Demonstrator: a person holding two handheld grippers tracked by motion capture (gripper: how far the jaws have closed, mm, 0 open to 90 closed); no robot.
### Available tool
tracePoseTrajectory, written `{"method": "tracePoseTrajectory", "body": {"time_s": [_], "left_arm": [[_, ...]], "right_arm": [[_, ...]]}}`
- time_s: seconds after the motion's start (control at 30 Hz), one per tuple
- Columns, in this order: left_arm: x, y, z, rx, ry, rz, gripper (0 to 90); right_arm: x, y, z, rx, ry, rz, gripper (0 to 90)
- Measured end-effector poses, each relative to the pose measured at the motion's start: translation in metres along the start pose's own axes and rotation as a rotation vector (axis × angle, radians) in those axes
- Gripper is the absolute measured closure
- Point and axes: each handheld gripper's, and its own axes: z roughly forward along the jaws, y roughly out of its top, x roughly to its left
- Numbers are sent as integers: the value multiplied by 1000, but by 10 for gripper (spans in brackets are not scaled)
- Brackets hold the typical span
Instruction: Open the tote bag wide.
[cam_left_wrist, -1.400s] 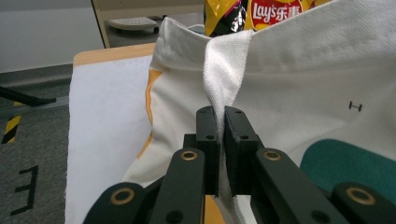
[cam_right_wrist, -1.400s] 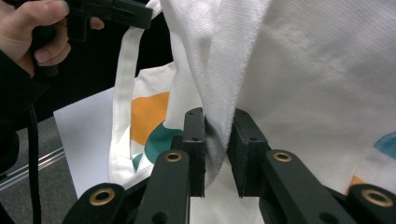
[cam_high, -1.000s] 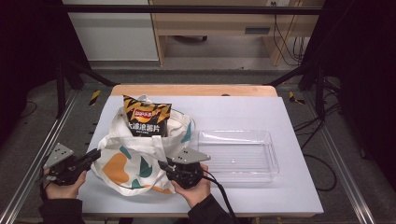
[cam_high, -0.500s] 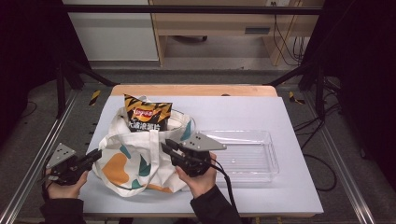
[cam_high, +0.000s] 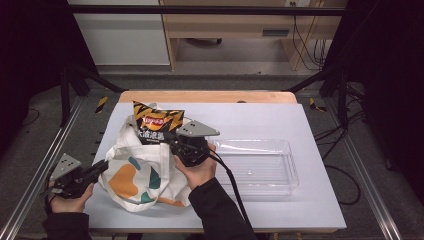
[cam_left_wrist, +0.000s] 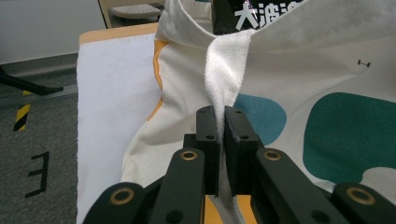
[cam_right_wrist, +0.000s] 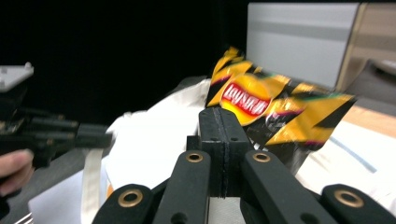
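The left gripper (cam_high: 100, 167) pinches the white webbing strap (cam_left_wrist: 223, 74) of the cream cotton tote bag (cam_high: 145, 167), steadying it; the right gripper (cam_high: 170, 140), jaws just pressed together empty, sits beside the black-and-yellow foil crisp packet (cam_high: 157, 122) poking from the bag.

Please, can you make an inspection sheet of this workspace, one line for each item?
Surface: white mat on a wooden table, bare at the far side.
Job's things: tote bag lying on the mat; chips bag sticking out of its mouth.
Clutter: clear plastic tray, empty, right of the tote bag.
Grippers: left gripper shut on the white strap of the tote bag; right gripper shut, jaws together with nothing seen between them, in front of the chips bag.
Cables: black cable trails from the right gripper over the forearm.
Surroundings: dark floor, metal rails, wooden furniture behind.
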Motion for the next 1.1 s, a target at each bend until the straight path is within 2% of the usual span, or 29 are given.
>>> {"method": "tracePoseTrajectory", "body": {"time_s": [0.1,0.3,0.5,0.57,0.67,0.77,0.87,0.97,1.1], "left_arm": [[1,0,-1,-1,3,-1,849],[1,1,-2,-23,12,-15,812],[-2,13,-14,-115,-9,-37,706],[-5,20,-20,-140,-15,-37,720],[-14,30,-22,-167,-40,-3,786],[-26,38,-14,-156,-66,28,851],[-42,45,2,-120,-95,73,900],[-58,49,21,-69,-116,127,900],[-70,50,45,13,-139,151,900]], "right_arm": [[2,-8,2,34,19,-2,900],[14,-31,0,51,68,-3,900],[26,-50,2,77,89,-14,900],[29,-57,2,87,94,-19,900],[32,-66,2,103,98,-25,900],[34,-76,2,118,104,-24,900],[34,-85,1,136,114,-16,900],[33,-90,1,143,121,-4,900],[34,-97,2,162,133,-3,900]]}}
